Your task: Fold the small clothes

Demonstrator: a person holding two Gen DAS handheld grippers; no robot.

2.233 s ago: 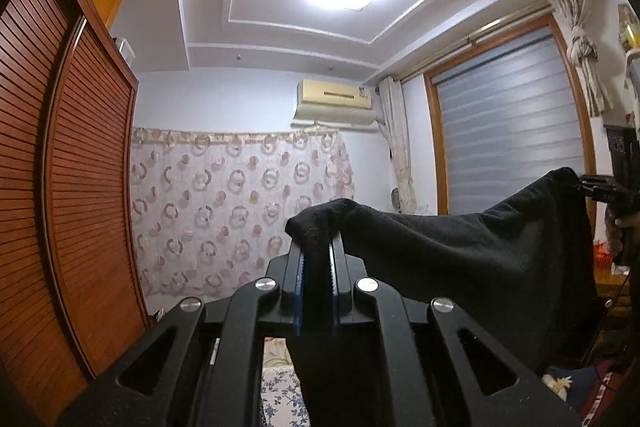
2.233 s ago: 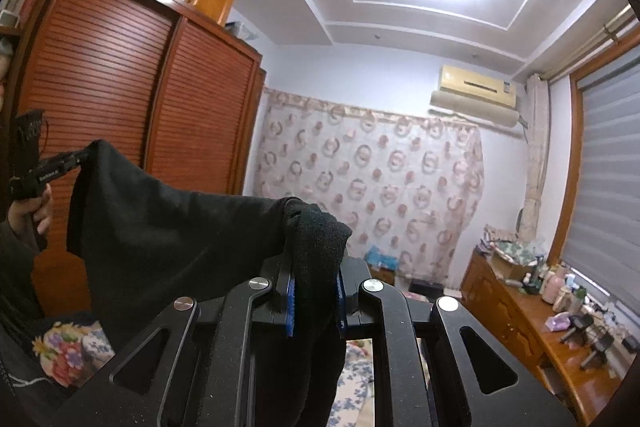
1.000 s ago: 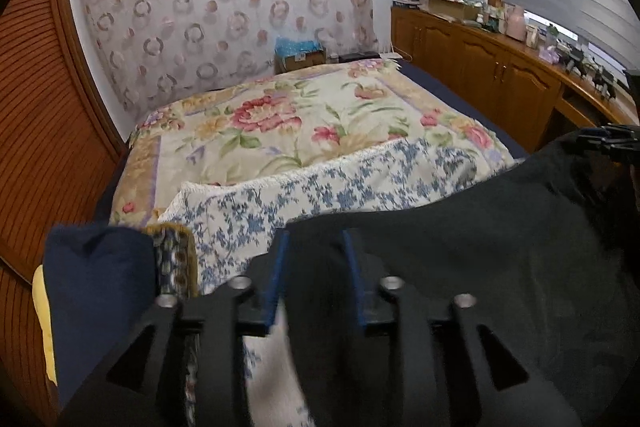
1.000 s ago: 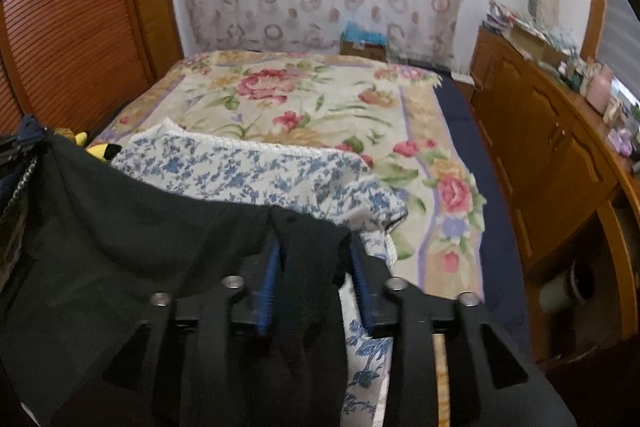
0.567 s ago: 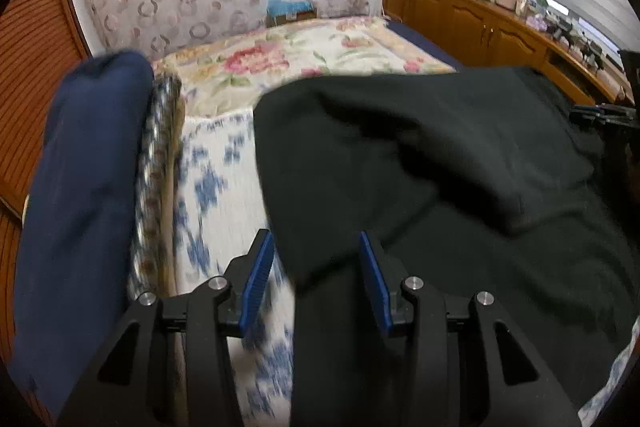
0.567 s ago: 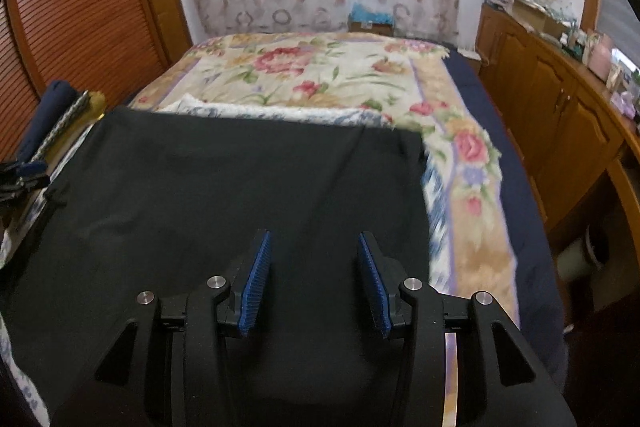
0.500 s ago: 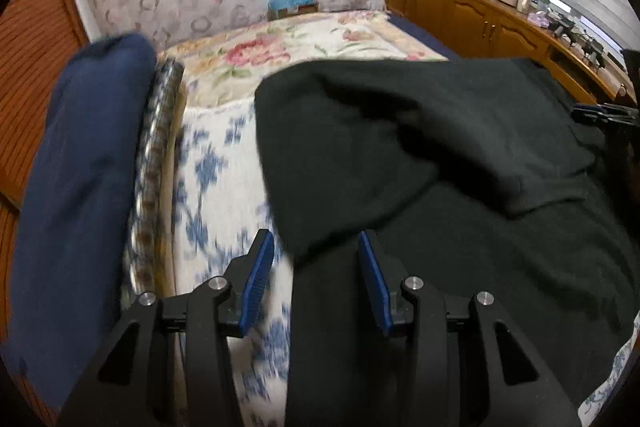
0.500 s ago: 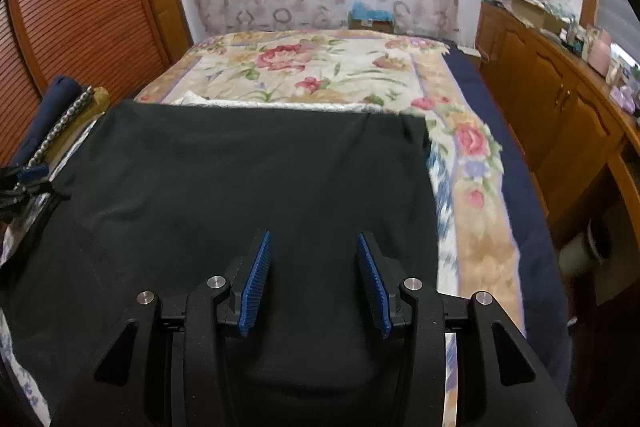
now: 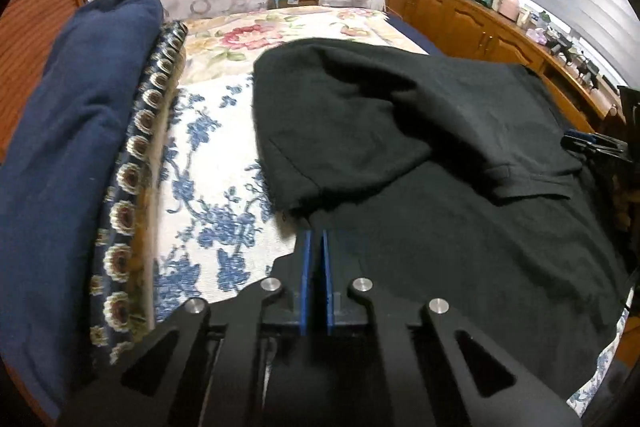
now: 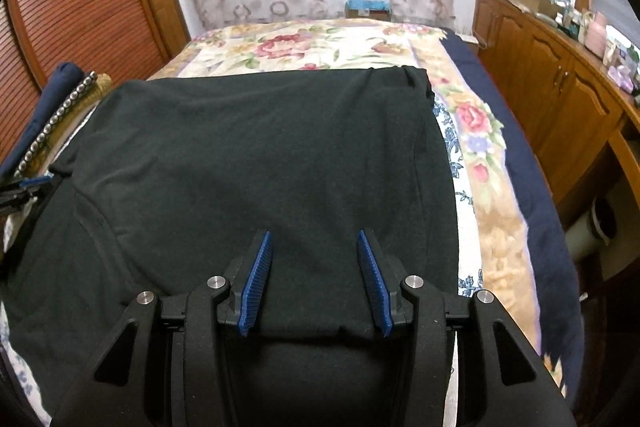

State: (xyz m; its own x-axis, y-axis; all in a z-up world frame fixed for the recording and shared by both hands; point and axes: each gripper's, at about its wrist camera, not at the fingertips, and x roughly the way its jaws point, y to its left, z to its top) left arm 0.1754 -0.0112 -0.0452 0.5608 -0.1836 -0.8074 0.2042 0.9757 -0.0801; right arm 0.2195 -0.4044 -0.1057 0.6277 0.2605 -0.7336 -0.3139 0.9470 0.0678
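Left gripper (image 9: pixel 316 233) pressed together, jaws having just been closing, blue pads (image 9: pixel 306 279) a thin dark slit apart and no cloth plainly caught in it; too narrow to tell for sure. Parked at the near left edge of the black garment (image 9: pixel 440 227), probably to let the cloth settle before a fresh pinch. Right gripper (image 10: pixel 313 233) spread wide, pads clear of the fabric on both sides, near hem crossing under and between them unpressed. Garment laid flat just ahead of and beneath both grippers, on the blue-flowered cloth (image 9: pixel 212 187) over the floral bedspread (image 10: pixel 320 43); likely put down flat to give clean fold lines. Ahead and right of the left gripper, one flap (image 9: pixel 340 131) doubled back over the body with a hemmed edge showing: a sleeve, by the look, and not yet squared. Navy bundle (image 9: pixel 80 147) with its patterned trim well off to the left gripper's left, out of the working patch. Judged stage: laying-out done, first fold to come; next, a grip on a side edge or that loose flap.
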